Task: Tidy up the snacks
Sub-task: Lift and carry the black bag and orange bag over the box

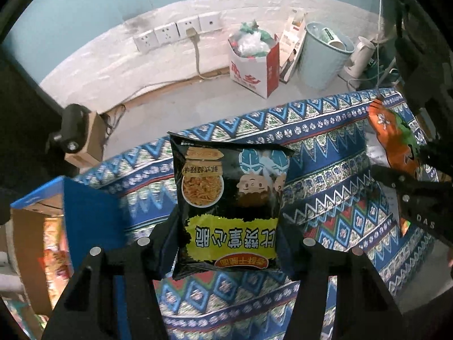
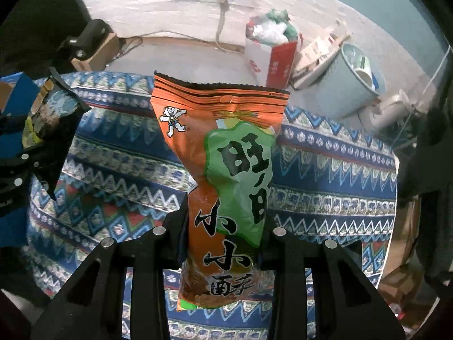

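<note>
My left gripper is shut on a black snack bag with a yellow label, held above the patterned tablecloth. My right gripper is shut on an orange and green snack bag, also lifted off the cloth. In the left wrist view the orange bag and the right gripper's black frame show at the right edge. The black bag in the left gripper appears at the left of the right wrist view.
An open blue cardboard box with snack packs inside stands at the table's left end. On the floor behind are a full red and white carton, a pale bin, a white kettle and wall sockets.
</note>
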Tool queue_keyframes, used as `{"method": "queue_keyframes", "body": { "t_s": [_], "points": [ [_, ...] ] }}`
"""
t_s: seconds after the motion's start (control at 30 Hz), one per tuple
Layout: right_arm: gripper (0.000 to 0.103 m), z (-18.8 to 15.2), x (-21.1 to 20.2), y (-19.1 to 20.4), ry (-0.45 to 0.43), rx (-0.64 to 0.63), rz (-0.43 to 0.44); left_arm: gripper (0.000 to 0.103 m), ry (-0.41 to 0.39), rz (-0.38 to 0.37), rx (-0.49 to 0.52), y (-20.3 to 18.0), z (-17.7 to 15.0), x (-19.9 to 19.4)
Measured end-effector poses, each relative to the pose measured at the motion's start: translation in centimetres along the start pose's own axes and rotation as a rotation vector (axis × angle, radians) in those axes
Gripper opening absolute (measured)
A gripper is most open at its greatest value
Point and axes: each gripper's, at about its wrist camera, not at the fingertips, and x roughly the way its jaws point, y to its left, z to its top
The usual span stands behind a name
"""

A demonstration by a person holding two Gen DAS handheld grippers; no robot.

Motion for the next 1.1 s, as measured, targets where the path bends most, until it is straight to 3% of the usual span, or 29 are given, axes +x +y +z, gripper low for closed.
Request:
{"method": "queue_keyframes", "body": {
  "t_s": [0.43,1.1],
  "points": [
    [0.033,0.8,-4.2,5.4,-0.074,-0.09,0.063,0.06,-0.077,0.017,0.009,3.1,-3.3,-6.4],
    [0.033,1.0,-10.2,14.0,-0.151,-0.182,0.17,0.06,-0.168,0.043,-0.083,10.6,-8.6,-11.7]
  ]
}}
